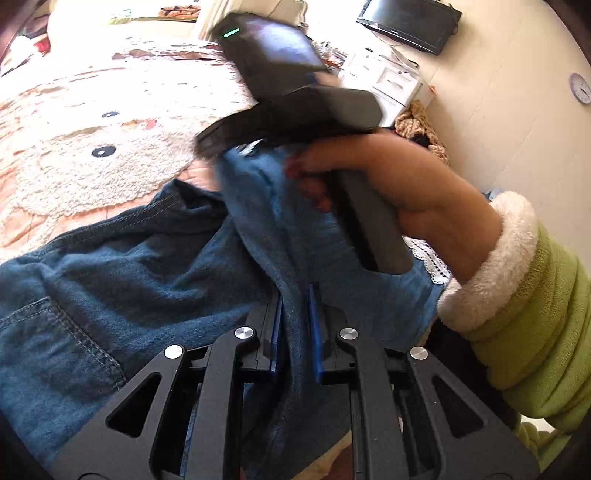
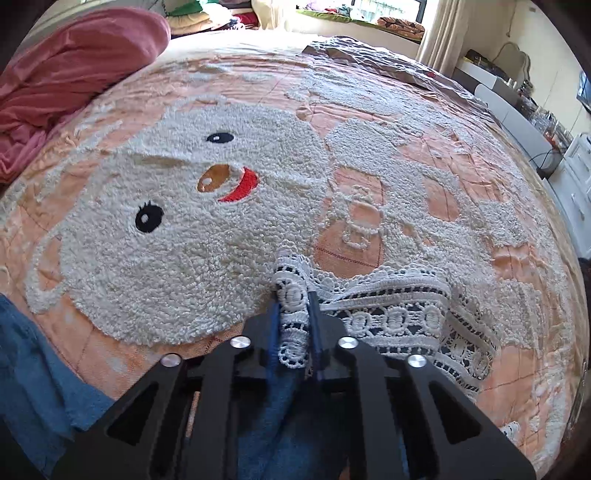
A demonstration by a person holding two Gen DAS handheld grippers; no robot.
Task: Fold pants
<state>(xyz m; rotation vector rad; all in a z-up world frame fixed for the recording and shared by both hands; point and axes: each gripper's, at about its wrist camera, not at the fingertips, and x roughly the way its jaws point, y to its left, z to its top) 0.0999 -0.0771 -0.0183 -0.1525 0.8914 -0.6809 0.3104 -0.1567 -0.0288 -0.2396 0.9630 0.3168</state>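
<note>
Blue denim pants [image 1: 122, 280] lie crumpled on the bed, a back pocket at the lower left of the left wrist view. My left gripper [image 1: 295, 310] is shut on a fold of the denim leg. The right gripper's body [image 1: 295, 96] shows above it, held by a hand in a green sleeve, over the raised leg. In the right wrist view my right gripper [image 2: 293, 314] is shut on the white lace hem [image 2: 399, 310] of the pants leg, held just above the bedspread. More denim [image 2: 33, 369] lies at the lower left.
The bed carries a peach bedspread with a fluffy white bear face [image 2: 192, 221]. A pink quilt [image 2: 70, 70] is bunched at the far left. White cabinets [image 2: 569, 177] and a monitor [image 1: 410, 22] stand beyond the bed's right side.
</note>
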